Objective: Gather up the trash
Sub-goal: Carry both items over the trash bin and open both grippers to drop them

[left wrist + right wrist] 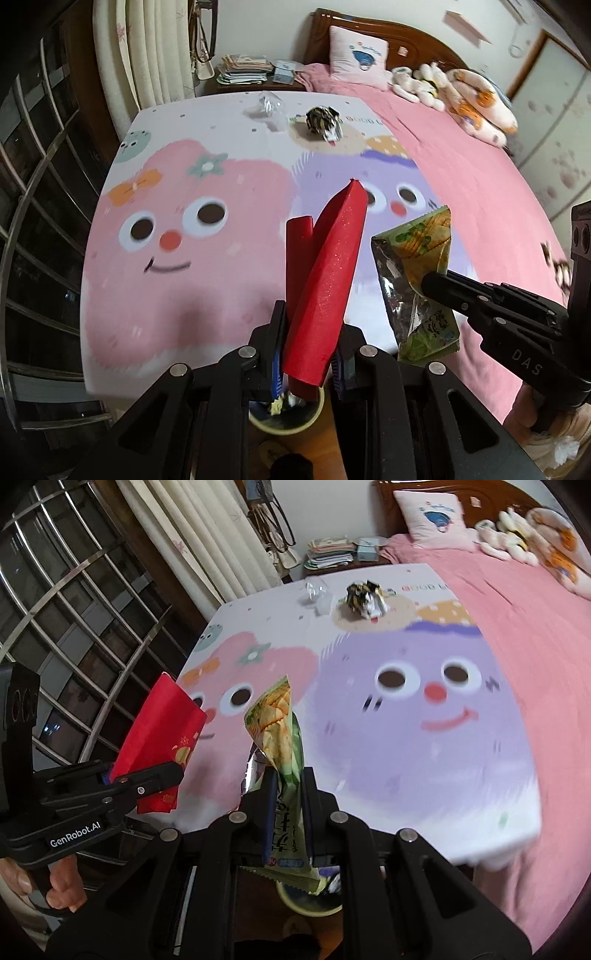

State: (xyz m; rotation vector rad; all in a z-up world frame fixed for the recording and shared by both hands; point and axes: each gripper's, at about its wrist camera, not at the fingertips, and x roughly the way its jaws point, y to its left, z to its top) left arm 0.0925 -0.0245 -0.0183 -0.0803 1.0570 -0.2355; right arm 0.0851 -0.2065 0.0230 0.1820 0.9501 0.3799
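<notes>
My left gripper is shut on a folded red envelope that sticks up between its pads. From the right wrist view, the same gripper and red envelope show at the left. My right gripper is shut on a green snack wrapper; from the left wrist it enters at the right, pinching that wrapper. Both hang over the near edge of a cartoon-face mat. Just below the fingers stands a small yellow-green bin with crumpled scraps inside.
At the mat's far end lie a crumpled dark-and-silver wrapper and a clear plastic scrap. The mat lies on a pink bed with a pillow and plush toys. A barred window is at left.
</notes>
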